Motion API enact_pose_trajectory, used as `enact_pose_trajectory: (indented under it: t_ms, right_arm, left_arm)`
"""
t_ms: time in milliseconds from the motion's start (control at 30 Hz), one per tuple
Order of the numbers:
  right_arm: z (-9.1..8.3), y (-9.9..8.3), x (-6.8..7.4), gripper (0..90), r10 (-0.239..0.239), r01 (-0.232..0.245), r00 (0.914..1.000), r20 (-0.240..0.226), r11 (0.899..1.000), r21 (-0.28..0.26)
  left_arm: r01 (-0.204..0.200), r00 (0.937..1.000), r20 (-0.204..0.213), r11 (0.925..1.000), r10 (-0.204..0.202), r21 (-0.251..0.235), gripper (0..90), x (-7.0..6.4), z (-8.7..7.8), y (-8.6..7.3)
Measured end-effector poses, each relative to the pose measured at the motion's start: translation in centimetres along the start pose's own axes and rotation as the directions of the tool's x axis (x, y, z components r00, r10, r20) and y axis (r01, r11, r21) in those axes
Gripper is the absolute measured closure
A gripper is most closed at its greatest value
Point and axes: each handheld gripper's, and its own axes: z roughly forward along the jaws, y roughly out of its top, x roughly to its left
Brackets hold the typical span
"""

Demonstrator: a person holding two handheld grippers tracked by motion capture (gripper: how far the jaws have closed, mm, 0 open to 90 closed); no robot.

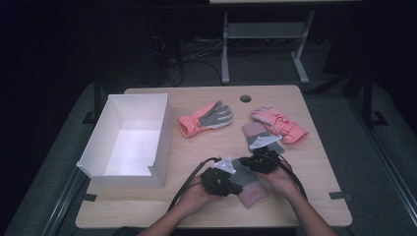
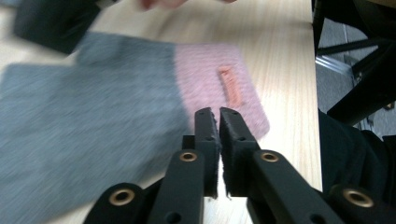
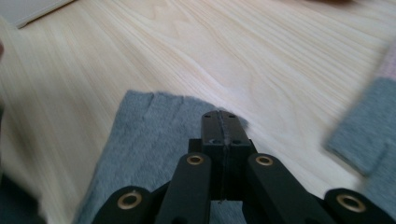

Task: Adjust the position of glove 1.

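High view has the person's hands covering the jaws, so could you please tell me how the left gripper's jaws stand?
Observer: The left gripper has its jaws almost together, tips over the pink cuff of a knit glove.
Operator: Thank you. And the right one?
Observer: The right gripper has its jaws closed, at a grey finger end.
Operator: Any marking on that cuff?
Observer: Yes, a small orange tag lies along it.

No readable text; glove point(image 2: 140, 116) tag illegible.
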Motion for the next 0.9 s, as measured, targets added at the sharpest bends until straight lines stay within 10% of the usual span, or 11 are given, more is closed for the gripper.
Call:
enact_pose_trajectory:
  t_ms: [533,900]
  right_arm:
    - [-4.7,-1.5,-4.0,63.3,0.091,-0.083,0.9838,0.155,0.995,-0.052]
    - [-3.5,-1.9,-6.5,88.4,0.164,-0.167,0.9613,0.222,0.986,-0.006]
  left_arm:
    - [0.047,0.9815,-0.184,0.9985,-0.051,-0.026,36.1,0.5,-4.8,-4.7]
    - [0.052,0.9731,-0.224,0.9985,-0.054,-0.013,18.5,0.7,-4.8,-5.4]
